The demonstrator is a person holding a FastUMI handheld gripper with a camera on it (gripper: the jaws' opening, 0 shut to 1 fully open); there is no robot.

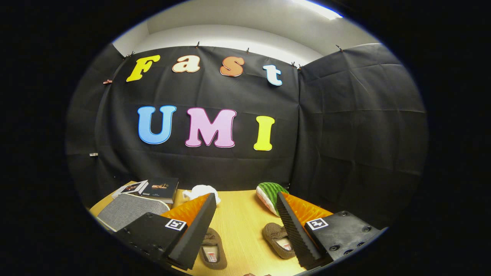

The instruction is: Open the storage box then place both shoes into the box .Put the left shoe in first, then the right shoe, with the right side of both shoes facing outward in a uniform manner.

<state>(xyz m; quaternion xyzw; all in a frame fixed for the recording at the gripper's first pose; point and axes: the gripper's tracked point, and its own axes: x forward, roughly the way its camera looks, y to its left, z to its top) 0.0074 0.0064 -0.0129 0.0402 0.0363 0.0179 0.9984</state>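
Note:
My gripper (245,214) hangs above the wooden table (239,214), its fingers wide apart and nothing between them. Two brown shoes lie on the table below the fingers. One shoe (213,249) sits beside the left finger (193,234), partly hidden by it. The other shoe (279,240) lies against the right finger (297,234). A grey fabric storage box (128,211) rests to the left, beyond the left finger, with its lid down.
Two books (153,188) lie behind the grey box by the cloth wall. A white crumpled object (201,191) sits at the back middle. A watermelon-patterned cushion (270,195) rests near the right wall. Black cloth walls close the table at the back and right.

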